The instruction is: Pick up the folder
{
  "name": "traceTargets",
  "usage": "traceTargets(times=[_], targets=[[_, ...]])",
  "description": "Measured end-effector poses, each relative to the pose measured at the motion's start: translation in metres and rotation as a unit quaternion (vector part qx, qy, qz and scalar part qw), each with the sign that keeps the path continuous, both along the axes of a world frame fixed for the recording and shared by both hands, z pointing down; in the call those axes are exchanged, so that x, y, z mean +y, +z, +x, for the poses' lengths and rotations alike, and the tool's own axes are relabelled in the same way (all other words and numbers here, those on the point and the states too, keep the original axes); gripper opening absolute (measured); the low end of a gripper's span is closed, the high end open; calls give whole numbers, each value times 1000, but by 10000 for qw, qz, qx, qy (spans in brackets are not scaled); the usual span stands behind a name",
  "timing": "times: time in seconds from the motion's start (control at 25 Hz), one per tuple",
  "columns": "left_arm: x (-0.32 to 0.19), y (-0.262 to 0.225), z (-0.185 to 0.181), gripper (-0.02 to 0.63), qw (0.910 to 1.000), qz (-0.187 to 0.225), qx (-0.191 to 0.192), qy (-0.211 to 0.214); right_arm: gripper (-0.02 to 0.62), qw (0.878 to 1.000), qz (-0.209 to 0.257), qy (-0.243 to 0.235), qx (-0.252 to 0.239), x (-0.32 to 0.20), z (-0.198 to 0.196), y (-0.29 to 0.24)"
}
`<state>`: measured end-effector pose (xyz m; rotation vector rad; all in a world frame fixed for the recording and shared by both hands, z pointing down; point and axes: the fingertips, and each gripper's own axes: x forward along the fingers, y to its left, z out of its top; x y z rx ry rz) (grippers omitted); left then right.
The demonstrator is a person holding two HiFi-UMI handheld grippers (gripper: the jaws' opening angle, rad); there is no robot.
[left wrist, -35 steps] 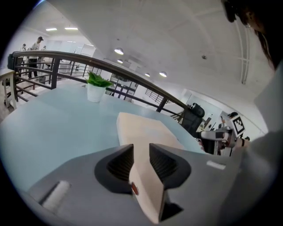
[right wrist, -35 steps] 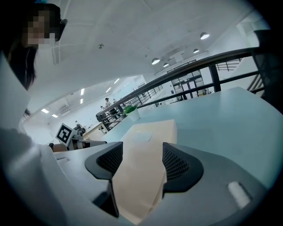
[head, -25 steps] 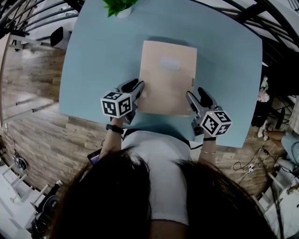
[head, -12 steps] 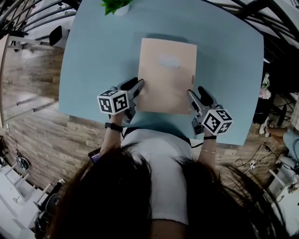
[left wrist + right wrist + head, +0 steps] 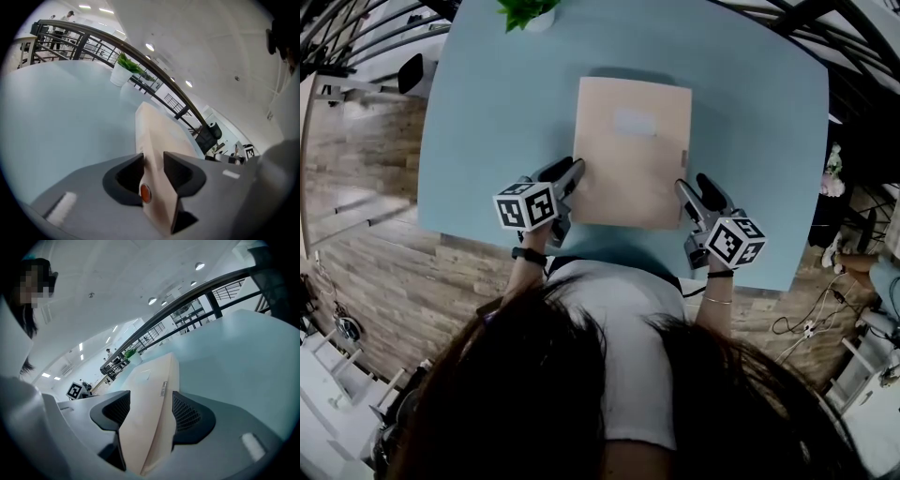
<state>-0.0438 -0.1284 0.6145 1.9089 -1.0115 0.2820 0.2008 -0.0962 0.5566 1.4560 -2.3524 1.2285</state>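
A pale peach folder (image 5: 633, 150) lies flat on the light blue table (image 5: 497, 103), with a small white label on its cover. My left gripper (image 5: 570, 169) is at the folder's near left edge. In the left gripper view that edge of the folder (image 5: 157, 126) stands between the jaws of the left gripper (image 5: 153, 157), which are opening, so the pads sit close by both faces without clamping. My right gripper (image 5: 689, 185) is at the near right edge. In the right gripper view the folder (image 5: 150, 376) fills the gap of the right gripper (image 5: 151, 404), with both pads against it.
A potted green plant (image 5: 530, 11) stands at the table's far edge, also in the left gripper view as a white pot (image 5: 119, 75). Dark railings (image 5: 93, 44) run beyond the table. The table's near edge (image 5: 609, 258) is just behind both grippers. Wooden floor lies to the left.
The left gripper has rolled slightly and its marker cube sits a little further left. The folder stays flat on the table and the right gripper has kept its place.
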Motion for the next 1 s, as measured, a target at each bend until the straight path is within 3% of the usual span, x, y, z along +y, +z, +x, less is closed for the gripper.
traceTargets(times=[0.32,0.56,0.72,1.0], targets=[[1,0,-1,184,9998,113,122,-86,256,9996,-253,-55,-144,-4,7,18],[0,1,-1,184,9996,103,261,-73,264,9947,-740,-263,-660,-7,9,39],[-1,2,-2,184,9995,117,306,0,280,9831,-1212,-611,-1232,-3,1,52],[2,4,-2,184,9988,28,490,-10,321,9617,-1777,-1125,-1756,4,-7,62]])
